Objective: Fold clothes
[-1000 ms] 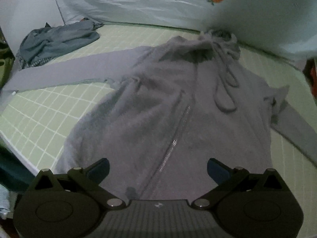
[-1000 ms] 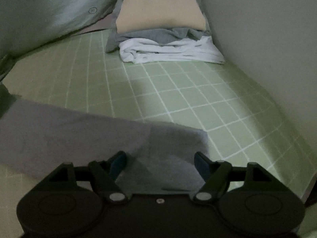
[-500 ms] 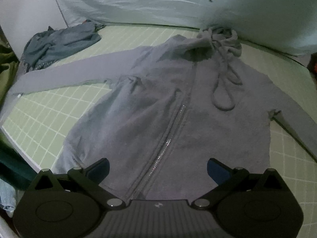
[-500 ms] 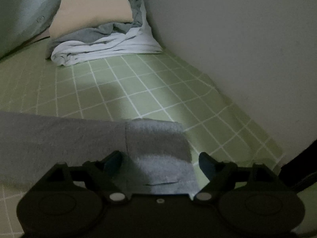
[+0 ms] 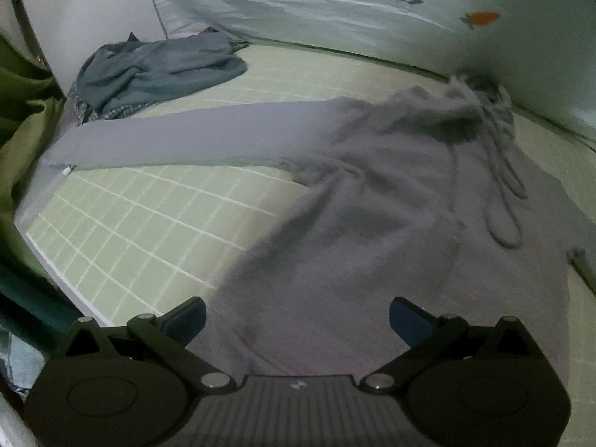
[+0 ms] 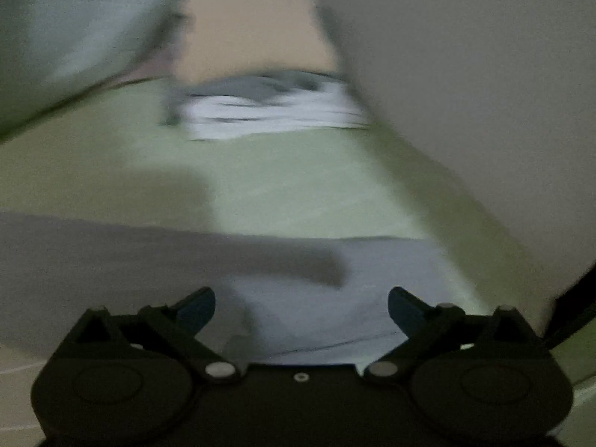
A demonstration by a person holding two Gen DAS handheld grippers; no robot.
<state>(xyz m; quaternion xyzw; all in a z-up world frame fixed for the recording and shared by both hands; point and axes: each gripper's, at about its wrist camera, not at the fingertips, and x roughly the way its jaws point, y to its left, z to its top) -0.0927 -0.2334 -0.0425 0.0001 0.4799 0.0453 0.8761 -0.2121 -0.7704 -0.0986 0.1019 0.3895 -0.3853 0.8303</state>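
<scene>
Ahead of the wide-apart left gripper (image 5: 297, 316) the soft, limp hoodie (image 5: 372, 223) is spread flat on the bed, best pinched at its cuff (image 6: 335, 298), seen between the right gripper's (image 6: 301, 309) opening jaws.

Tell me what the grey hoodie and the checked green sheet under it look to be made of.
Grey hoodie: looks like a soft fleece or brushed knit, matte, with a fuzzy nap at the hood and soft folds; the blur leaves the exact fabric open.
Green sheet: looks like a thin woven cloth, matte, lying flat with a printed white grid.
</scene>
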